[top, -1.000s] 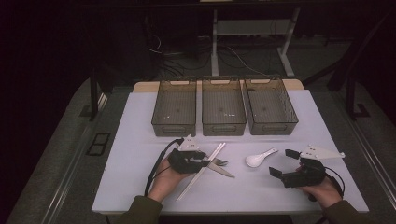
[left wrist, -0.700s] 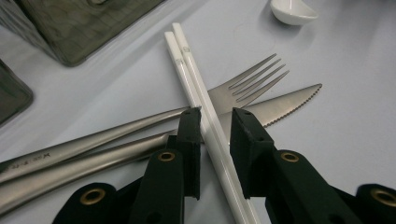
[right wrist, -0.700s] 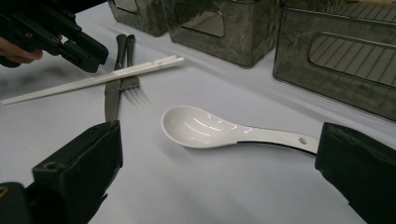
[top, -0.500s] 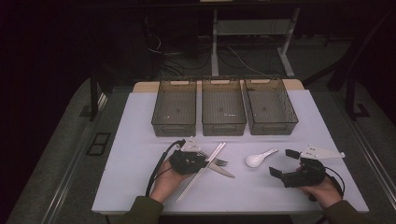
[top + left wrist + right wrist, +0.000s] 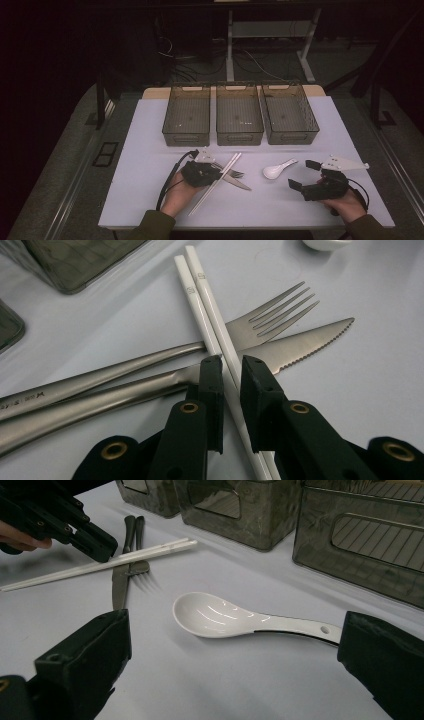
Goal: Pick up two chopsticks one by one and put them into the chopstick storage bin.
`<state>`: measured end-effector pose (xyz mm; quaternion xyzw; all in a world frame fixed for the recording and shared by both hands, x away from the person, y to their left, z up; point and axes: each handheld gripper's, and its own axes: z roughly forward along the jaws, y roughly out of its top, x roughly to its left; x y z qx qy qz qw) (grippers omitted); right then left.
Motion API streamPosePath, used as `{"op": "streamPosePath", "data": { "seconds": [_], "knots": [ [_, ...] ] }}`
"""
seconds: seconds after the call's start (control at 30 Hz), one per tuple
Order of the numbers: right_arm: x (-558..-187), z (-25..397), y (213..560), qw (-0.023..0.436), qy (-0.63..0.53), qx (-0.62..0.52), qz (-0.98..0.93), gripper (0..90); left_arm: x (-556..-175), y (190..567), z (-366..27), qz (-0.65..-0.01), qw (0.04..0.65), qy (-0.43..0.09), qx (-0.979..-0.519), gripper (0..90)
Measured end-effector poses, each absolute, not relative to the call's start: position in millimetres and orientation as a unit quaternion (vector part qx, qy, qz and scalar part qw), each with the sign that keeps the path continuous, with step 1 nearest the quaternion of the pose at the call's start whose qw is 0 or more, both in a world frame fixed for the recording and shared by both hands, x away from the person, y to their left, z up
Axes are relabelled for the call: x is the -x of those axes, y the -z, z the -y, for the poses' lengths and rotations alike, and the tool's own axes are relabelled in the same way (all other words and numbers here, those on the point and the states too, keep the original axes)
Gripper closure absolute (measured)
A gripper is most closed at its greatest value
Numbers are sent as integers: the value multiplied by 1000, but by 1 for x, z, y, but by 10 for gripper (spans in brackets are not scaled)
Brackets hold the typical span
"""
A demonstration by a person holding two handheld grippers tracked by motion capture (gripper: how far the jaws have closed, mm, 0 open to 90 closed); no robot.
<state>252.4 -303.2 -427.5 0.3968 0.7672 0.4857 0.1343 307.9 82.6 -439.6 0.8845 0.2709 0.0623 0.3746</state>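
Sorting cutlery, at the grasping stage. The left hand-held gripper (image 5: 231, 371) straddles the pair of white chopsticks (image 5: 210, 315), its jaws narrowed to a slim gap on either side of them; whether the pads already press the sticks cannot be told, so the hold is judged as closing rather than secured. The chopsticks lie diagonally on the desk (image 5: 150, 150), crossing over a fork (image 5: 270, 315) and a serrated knife (image 5: 305, 342) that lie side by side beneath them. The right hand-held gripper (image 5: 235, 680) rests with its jaws spread wide and empty, aimed at the white spoon (image 5: 220, 616) just ahead of it. The next move, by judgement, calls for the left jaws to shut fully on both sticks together, then a clean lift so that fork and knife are not dragged along. The left gripper view shows the jaw gap, the stacking order and the knife's toothed edge; the high view gives what that close picture lacks, namely three grey bins (image 5: 240, 114) in a row at the far side of the desk, all apparently bare, and the spoon (image 5: 278, 169) lying between the two hand-held grippers. The right gripper view adds the spoon's hollow facing up, handle toward the bins.
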Motion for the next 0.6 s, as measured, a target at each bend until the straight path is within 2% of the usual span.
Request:
{"op": "streamPosePath", "data": {
  "seconds": [0.6],
  "knots": [
    [-252, 303, 428, 134, -485, -397, -767, 9, -302, 444, -78, -270, 346, -89, -894, 752]
  ]
}}
